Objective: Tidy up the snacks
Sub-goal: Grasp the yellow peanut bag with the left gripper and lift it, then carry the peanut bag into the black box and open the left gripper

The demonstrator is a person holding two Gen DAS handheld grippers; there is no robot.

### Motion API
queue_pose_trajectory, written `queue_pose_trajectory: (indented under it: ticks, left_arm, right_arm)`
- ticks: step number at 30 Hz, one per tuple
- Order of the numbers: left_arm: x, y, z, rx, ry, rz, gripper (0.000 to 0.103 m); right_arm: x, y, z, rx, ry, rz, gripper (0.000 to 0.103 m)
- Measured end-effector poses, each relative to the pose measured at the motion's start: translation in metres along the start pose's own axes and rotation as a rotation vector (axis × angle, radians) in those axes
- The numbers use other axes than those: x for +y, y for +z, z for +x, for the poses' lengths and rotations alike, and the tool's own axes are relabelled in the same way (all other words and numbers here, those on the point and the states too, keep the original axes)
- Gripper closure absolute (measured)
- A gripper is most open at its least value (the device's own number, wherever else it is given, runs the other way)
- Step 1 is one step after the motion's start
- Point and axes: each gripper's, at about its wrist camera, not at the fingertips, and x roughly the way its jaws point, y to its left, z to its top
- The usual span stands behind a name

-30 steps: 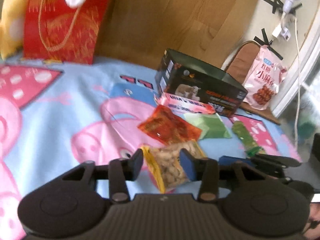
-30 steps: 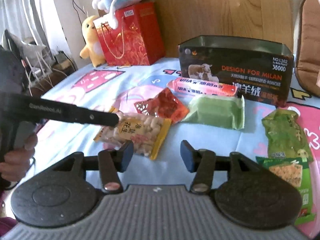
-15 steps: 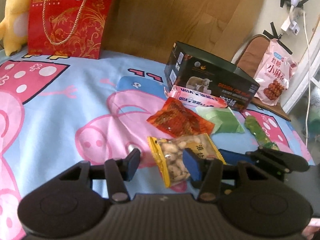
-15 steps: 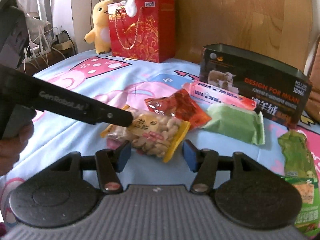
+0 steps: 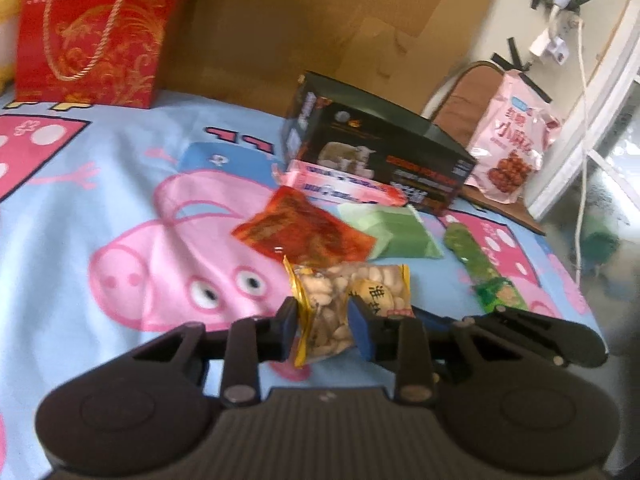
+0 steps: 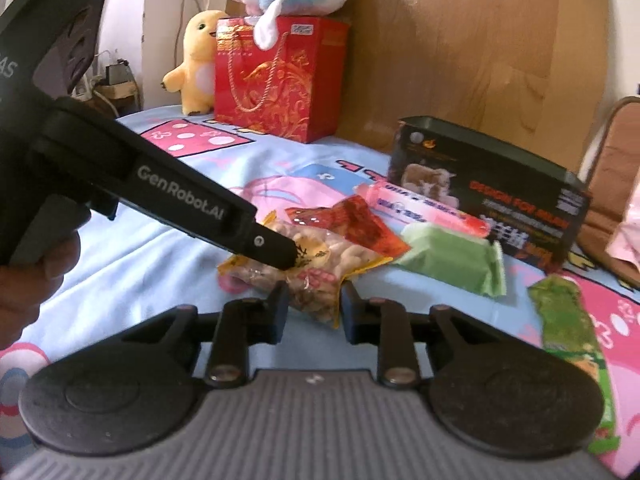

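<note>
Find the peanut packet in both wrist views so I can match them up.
Left wrist: peanut packet at bottom centre, pinched between this gripper's fingers.
Right wrist: peanut packet at centre, one corner between the near fingers, the other gripper's fingers on its far side.
Shared landmark: black box behind the snacks.

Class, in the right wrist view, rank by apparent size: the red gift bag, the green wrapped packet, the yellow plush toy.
1. red gift bag
2. green wrapped packet
3. yellow plush toy
The packet lies nearer the camera than the plush, so their true order is unsure.
</note>
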Motion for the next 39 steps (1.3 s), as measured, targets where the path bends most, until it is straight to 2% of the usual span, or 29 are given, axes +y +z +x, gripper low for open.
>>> queue_pose_trajectory:
  ticks: [9, 12, 14, 15, 16, 20, 22, 24, 29, 33, 35, 37, 39]
  left_arm:
    - [-0.022, 0.004, 0.015, 0.019, -0.049, 0.035, 0.078]
    - [-0.024, 0.004, 0.021, 0.043, -0.042, 0.031, 0.073]
    - [-0.02, 0.005, 0.021, 0.045, -0.039, 0.02, 0.07]
    - [-0.017, 0.005, 0.02, 0.045, -0.044, 0.013, 0.066]
    - [-0.015, 0.006, 0.019, 0.041, -0.047, 0.006, 0.065]
    - [-0.018, 0.004, 0.025, 0.054, -0.059, 0.021, 0.073]
    - [-0.024, 0.004, 0.026, 0.053, -0.074, 0.038, 0.08]
    - [-0.031, 0.011, 0.022, 0.042, -0.075, 0.058, 0.081]
    - [-0.048, 0.056, 0.008, -0.058, -0.124, 0.107, 0.081]
    - [-0.066, 0.106, 0.022, -0.158, -0.128, 0.149, 0.081]
    - [-0.069, 0.126, 0.04, -0.168, -0.123, 0.139, 0.08]
    - [-0.072, 0.142, 0.066, -0.165, -0.115, 0.114, 0.07]
    - [-0.076, 0.149, 0.087, -0.151, -0.07, 0.125, 0.065]
  right_arm:
    - [-0.017, -0.005, -0.011, -0.011, -0.076, 0.067, 0.075]
    - [-0.023, -0.009, -0.012, 0.004, -0.081, 0.09, 0.075]
    - [-0.026, -0.011, -0.013, 0.013, -0.067, 0.11, 0.071]
    - [-0.03, -0.012, -0.013, 0.017, -0.062, 0.125, 0.066]
    - [-0.031, -0.013, -0.013, 0.025, -0.057, 0.133, 0.054]
    - [-0.035, -0.017, -0.011, 0.041, -0.03, 0.153, 0.05]
    - [-0.034, -0.017, -0.011, 0.033, -0.019, 0.138, 0.07]
    - [-0.031, -0.015, -0.014, 0.015, -0.036, 0.121, 0.075]
    - [-0.05, 0.01, -0.024, -0.117, -0.089, 0.114, 0.076]
    - [-0.075, 0.048, -0.012, -0.213, -0.187, 0.071, 0.076]
    - [-0.094, 0.064, 0.001, -0.224, -0.225, 0.073, 0.076]
    - [-0.111, 0.075, 0.019, -0.211, -0.273, 0.065, 0.075]
    - [-0.125, 0.078, 0.038, -0.158, -0.336, 0.038, 0.067]
